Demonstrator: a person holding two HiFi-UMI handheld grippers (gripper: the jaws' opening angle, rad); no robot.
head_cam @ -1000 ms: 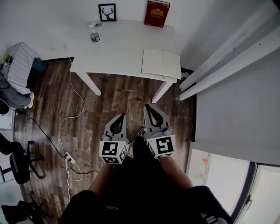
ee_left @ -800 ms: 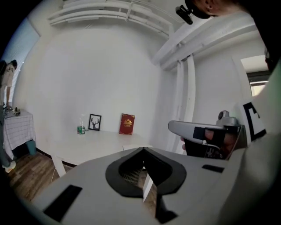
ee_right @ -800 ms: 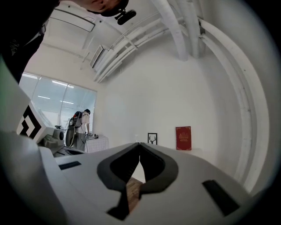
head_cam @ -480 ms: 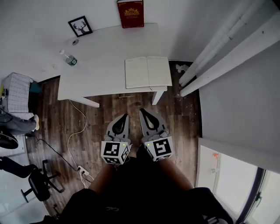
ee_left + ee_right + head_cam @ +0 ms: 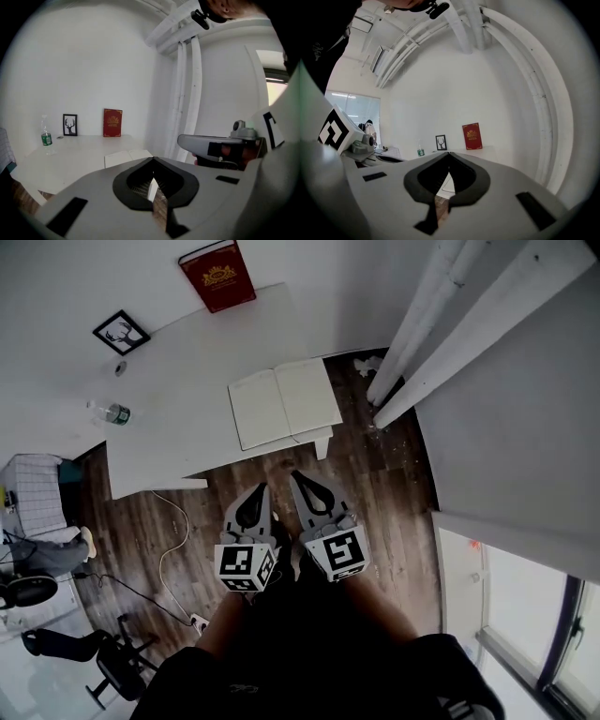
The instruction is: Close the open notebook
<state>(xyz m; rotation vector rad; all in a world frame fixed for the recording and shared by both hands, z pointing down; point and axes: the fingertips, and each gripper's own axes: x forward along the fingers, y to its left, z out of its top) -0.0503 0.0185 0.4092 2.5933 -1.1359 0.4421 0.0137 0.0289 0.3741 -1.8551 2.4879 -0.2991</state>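
The open notebook (image 5: 284, 401) lies flat with blank pages up, at the near right corner of the white table (image 5: 178, 381). Both grippers hang side by side over the wooden floor, short of the table's near edge and pointing at it. My left gripper (image 5: 262, 487) has its jaws together with nothing between them. My right gripper (image 5: 299, 475) is likewise shut and empty. In the left gripper view the notebook (image 5: 125, 157) shows just beyond the closed tips of the left gripper (image 5: 152, 160). The right gripper (image 5: 449, 153) points level at the table.
A red book (image 5: 217, 276) and a framed deer picture (image 5: 120, 332) lean on the wall behind the table. A water bottle (image 5: 111, 413) stands at its left. White pipes (image 5: 412, 343) run down right of the table. A cable (image 5: 173, 549) crosses the floor.
The table and notebook have drawn nearer and swung round in the head view as I walked towards them. Both grippers stayed shut, side by side.
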